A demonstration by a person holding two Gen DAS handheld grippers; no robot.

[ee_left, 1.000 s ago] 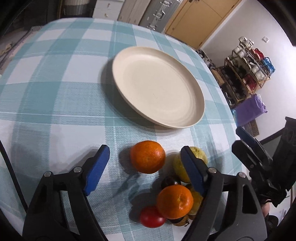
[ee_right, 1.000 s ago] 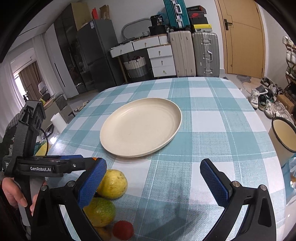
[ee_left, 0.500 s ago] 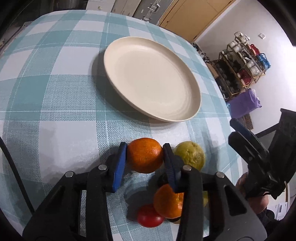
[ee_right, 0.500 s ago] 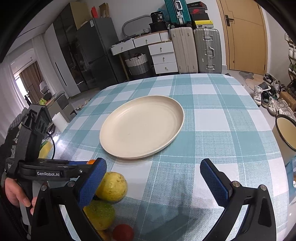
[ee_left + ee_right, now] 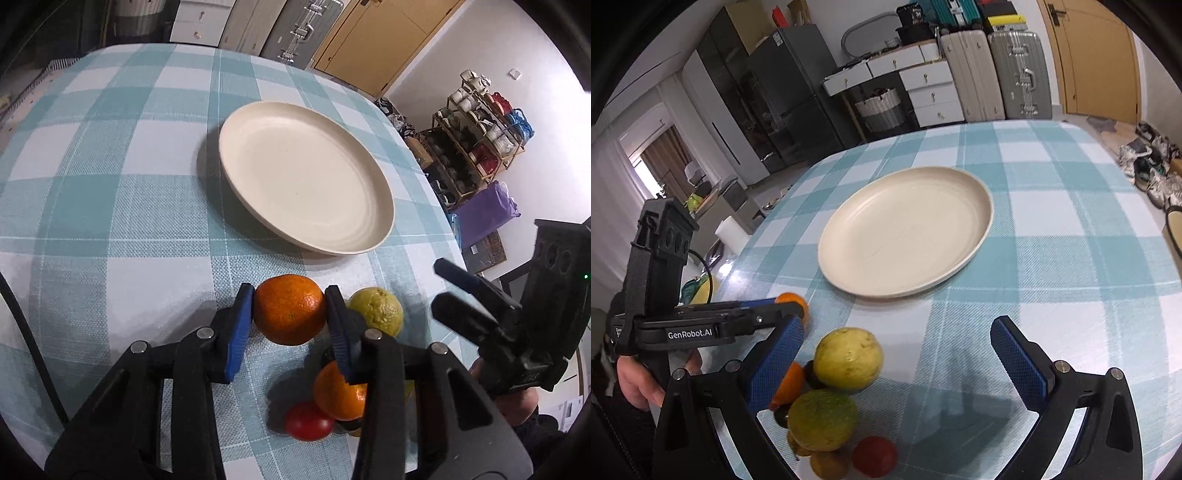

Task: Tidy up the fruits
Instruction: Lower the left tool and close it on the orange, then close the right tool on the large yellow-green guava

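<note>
Checked tablecloth [image 5: 110, 206] covers the round table, bare cloth all around the plate [image 5: 306, 177] at centre. Fruit pile sits near the table's near edge. Left gripper [image 5: 290, 317] clamps an orange [image 5: 290, 314], lifted off the cloth just short of the plate rim. Guava [image 5: 848, 359], second orange [image 5: 338, 393] and tomato [image 5: 308, 421] cluster beside it. Right gripper [image 5: 899, 363] jaws wide apart, holding nothing, beside the pile.

Black tongs [image 5: 290, 325], blue ribbed pads [image 5: 238, 326]
</note>
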